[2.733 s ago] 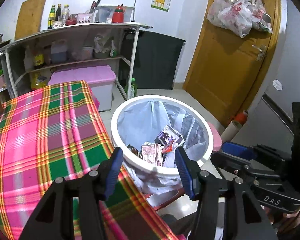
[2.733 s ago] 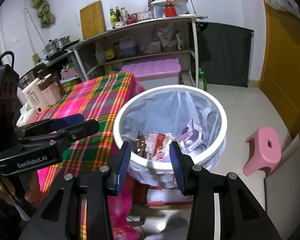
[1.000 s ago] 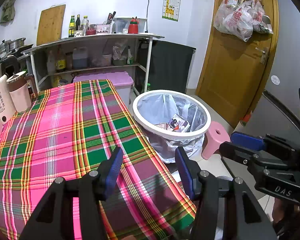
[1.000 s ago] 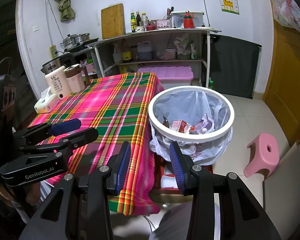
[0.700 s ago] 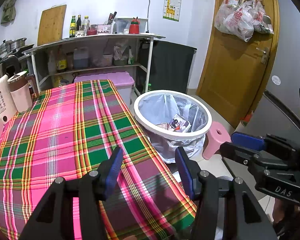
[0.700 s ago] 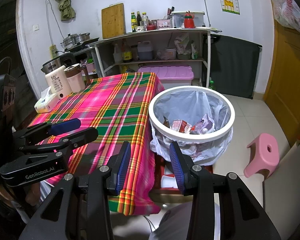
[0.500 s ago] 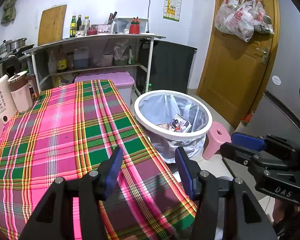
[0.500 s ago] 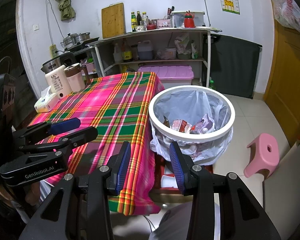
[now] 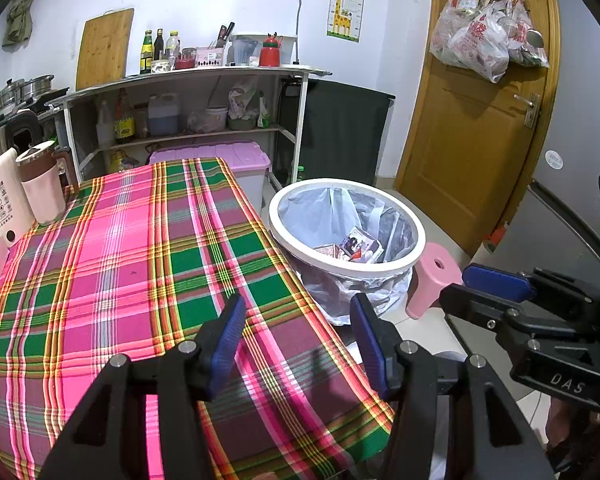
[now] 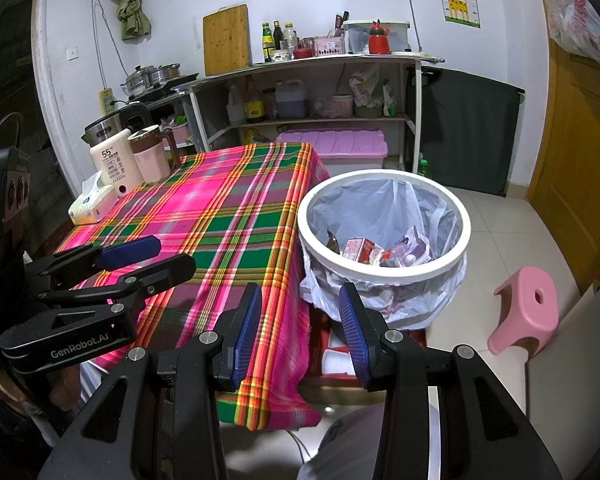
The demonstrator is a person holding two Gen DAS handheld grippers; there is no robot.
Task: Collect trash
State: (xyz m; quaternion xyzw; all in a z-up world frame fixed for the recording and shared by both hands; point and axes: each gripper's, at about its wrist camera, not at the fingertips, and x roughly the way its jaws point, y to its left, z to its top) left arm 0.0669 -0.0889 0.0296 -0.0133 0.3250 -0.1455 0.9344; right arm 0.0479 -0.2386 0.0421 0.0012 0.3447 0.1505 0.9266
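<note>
A white-rimmed bin lined with a pale plastic bag stands on the floor by the table's right edge. Inside it lie cartons and wrappers. My left gripper is open over the near right part of the plaid tablecloth, nothing between its blue pads. My right gripper is open too, empty, above the table's near corner and just short of the bin. Each gripper shows at the edge of the other's view: the right gripper and the left gripper.
A white kettle, a pink cup and a tissue box stand at the table's far left. A pink stool sits on the floor right of the bin. Behind are shelves, a purple-lidded box and a wooden door.
Since the earliest frames both grippers pulled back from over the bin, so it looks smaller and more table shows. Over the last second nothing has moved.
</note>
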